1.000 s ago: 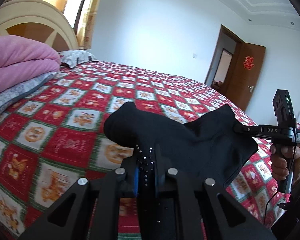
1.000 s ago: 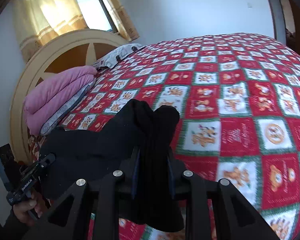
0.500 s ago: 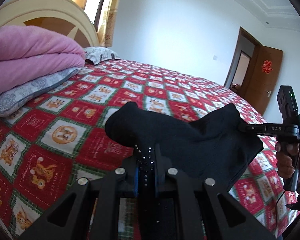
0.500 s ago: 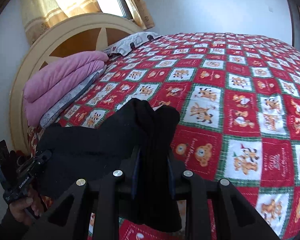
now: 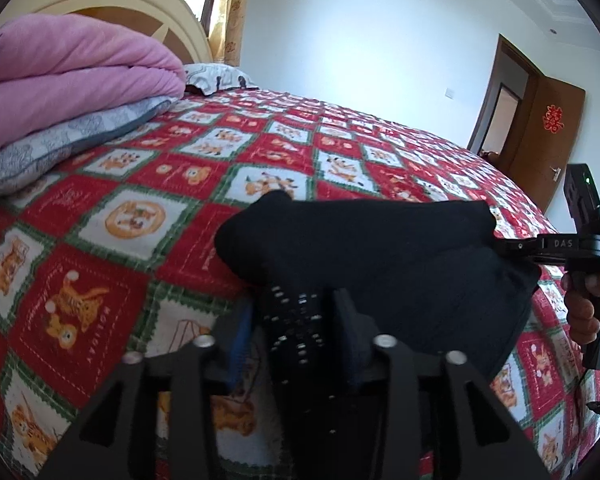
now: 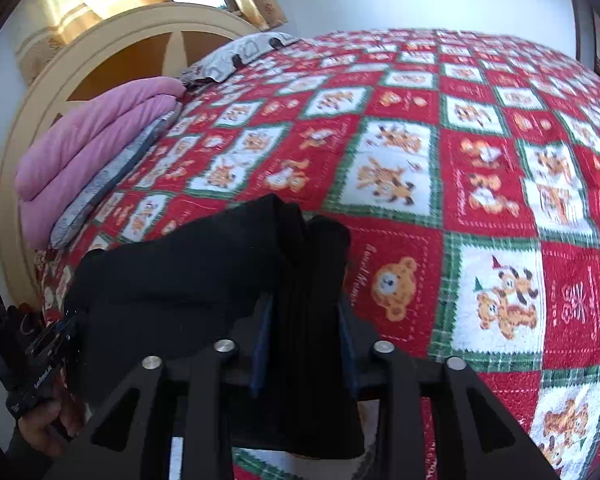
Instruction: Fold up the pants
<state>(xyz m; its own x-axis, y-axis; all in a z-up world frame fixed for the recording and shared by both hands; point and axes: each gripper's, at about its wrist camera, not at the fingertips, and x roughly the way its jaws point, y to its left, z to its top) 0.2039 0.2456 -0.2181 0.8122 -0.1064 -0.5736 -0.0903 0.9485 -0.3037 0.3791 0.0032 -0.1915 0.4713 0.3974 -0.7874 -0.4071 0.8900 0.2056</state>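
Left gripper: my left gripper point(image 5: 296, 320) was clenched on a bunched edge of the black pants point(image 5: 380, 264), the cloth pinched between both fingers and rising out above them.
Right gripper: my right gripper point(image 6: 306, 320) was likewise clamped on a thick ribbed fold of the pants point(image 6: 204, 276), which stood up between the fingers and hung down below them.
Each gripper in the other's view: from the left wrist, the right gripper point(image 5: 516, 245) came in from the right edge with its tips buried in the far corner of the cloth; from the right wrist, the left gripper point(image 6: 66, 326) sat at the lower left, tips against the cloth's other end.
Pants: the cloth was held up between my two grippers, spanning from one to the other in a loose fold, above the near part of the bedspread point(image 5: 148, 184). Whether any of it touched the bed I could not tell.
Hands: my right hand point(image 5: 584, 300) gripped its handle at the right edge of the left view; my left hand point(image 6: 40, 420) showed at the lower left of the right view.
Bed: the red, green and white checked bedspread point(image 6: 480, 160) carried cartoon animal squares.
Bedding at the headboard: a folded pink blanket point(image 5: 72, 76) lay on a grey patterned quilt point(image 5: 64, 140), with a printed pillow point(image 5: 216, 78) just beyond, all by the cream curved headboard point(image 6: 100, 60).
Room: a brown door point(image 5: 548, 136) stood open at the far right.
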